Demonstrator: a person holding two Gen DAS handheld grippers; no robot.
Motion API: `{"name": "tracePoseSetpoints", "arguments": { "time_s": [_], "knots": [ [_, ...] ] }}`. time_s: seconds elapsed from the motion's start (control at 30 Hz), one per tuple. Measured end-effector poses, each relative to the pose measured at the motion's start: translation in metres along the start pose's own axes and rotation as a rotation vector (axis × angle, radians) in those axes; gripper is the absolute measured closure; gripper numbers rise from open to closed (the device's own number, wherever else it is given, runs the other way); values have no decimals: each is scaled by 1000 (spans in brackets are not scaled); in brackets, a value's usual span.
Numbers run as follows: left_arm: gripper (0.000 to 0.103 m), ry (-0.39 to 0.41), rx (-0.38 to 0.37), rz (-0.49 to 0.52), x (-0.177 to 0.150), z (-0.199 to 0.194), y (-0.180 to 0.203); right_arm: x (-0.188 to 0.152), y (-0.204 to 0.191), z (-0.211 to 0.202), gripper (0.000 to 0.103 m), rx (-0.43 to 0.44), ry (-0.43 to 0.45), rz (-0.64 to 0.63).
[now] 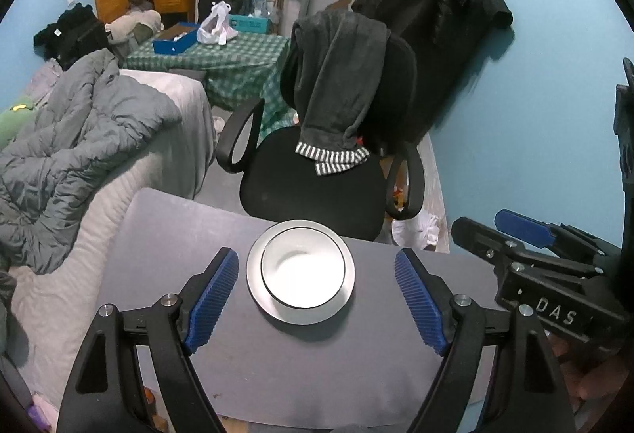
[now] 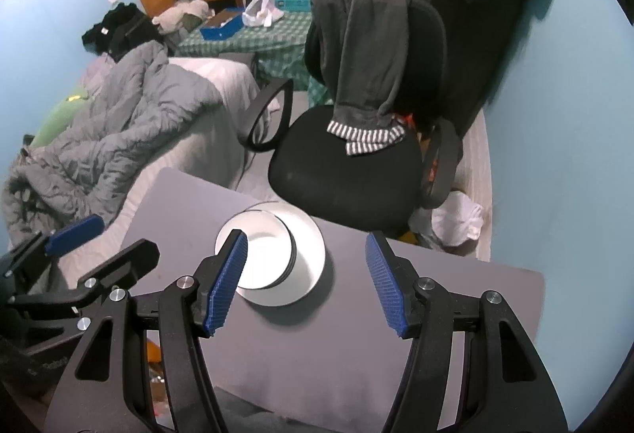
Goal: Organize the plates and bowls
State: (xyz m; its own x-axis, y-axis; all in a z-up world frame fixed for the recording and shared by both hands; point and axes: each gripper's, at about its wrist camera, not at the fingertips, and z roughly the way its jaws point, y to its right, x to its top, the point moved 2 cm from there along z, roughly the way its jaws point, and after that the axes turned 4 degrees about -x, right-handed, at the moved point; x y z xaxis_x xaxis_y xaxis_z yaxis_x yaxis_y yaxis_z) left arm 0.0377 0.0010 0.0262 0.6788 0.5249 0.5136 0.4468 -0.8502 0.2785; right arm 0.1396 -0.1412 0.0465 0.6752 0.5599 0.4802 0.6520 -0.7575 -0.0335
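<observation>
A white bowl with a thin dark rim sits inside a white plate on a small grey table. My left gripper hovers above the stack, open wide, its blue pads to either side and clear of the dishes. The right gripper shows at the right edge of this view. In the right wrist view the bowl and plate lie below and left of centre. My right gripper is open and empty above them. The left gripper's blue pad shows at the far left.
A black office chair draped with a grey garment stands just beyond the table's far edge. A bed with a grey duvet runs along the left. A blue wall closes the right, with a white bag on the floor.
</observation>
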Motion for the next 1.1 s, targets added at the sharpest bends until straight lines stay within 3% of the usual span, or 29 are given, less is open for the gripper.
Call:
{"name": "tracePoseSetpoints", "arguments": {
  "time_s": [0.47, 1.1],
  "knots": [
    [21, 87, 26, 57, 2, -21, 28, -4, 21, -25, 42, 0, 48, 45],
    [21, 95, 36, 41, -7, -33, 37, -11, 25, -36, 42, 22, 54, 47]
  ]
}}
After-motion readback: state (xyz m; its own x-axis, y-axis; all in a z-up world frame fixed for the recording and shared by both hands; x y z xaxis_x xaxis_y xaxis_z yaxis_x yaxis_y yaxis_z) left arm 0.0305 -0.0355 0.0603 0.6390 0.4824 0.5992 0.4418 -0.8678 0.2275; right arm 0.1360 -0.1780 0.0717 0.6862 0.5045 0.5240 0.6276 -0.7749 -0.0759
